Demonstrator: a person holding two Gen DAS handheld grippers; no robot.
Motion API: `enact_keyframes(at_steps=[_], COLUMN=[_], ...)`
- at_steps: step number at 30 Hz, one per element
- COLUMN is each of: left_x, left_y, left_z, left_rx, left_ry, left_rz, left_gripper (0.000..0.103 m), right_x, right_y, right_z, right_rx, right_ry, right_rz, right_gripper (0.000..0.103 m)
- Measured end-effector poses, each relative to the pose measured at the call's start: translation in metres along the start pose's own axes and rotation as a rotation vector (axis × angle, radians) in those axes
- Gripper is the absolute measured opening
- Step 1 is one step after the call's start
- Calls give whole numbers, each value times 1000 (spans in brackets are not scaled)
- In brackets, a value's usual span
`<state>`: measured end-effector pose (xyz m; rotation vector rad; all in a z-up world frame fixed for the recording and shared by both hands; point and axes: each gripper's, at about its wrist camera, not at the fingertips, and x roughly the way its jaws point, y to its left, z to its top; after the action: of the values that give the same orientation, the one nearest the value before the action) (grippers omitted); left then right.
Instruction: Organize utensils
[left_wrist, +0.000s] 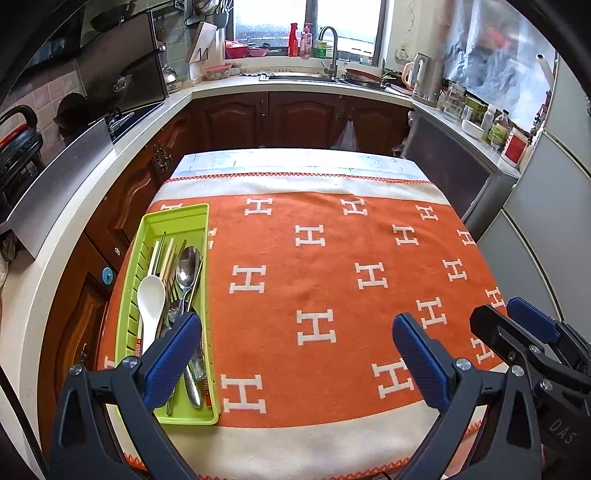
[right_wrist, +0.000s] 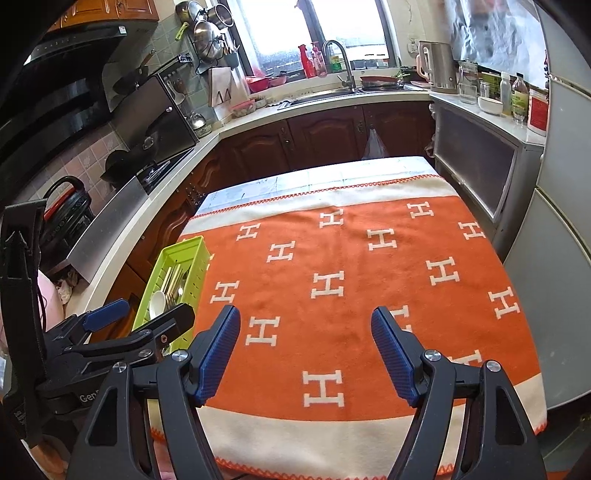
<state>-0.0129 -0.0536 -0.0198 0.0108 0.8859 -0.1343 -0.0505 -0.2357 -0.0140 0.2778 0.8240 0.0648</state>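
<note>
The green utensil tray (left_wrist: 173, 236) lies at the left edge of the surface (left_wrist: 332, 295), under the left tool's (left_wrist: 295, 354) left finger and well left of the right tool (right_wrist: 306, 347). Its long axis runs away from the tools, so the left hand is nearer. Inside, lengthwise, lie a white plastic spoon (left_wrist: 150, 295), a steel spoon (left_wrist: 187, 267) and chopsticks (left_wrist: 168, 254). Both tools stand open and empty over the orange H-patterned cloth, which carries no loose utensils, so the sorting looks finished.
</note>
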Motion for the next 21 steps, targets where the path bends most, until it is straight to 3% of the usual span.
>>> enact_keyframes(at_steps=[21], left_x=[0], left_y=[0], left_z=[-4], left_rx=[0], left_ry=[-2], left_rz=[19], left_gripper=[102], right_x=[2], right_y=[-2], right_z=[-2], right_rx=[4], right_ry=[4], right_rz=[4], right_gripper=[75])
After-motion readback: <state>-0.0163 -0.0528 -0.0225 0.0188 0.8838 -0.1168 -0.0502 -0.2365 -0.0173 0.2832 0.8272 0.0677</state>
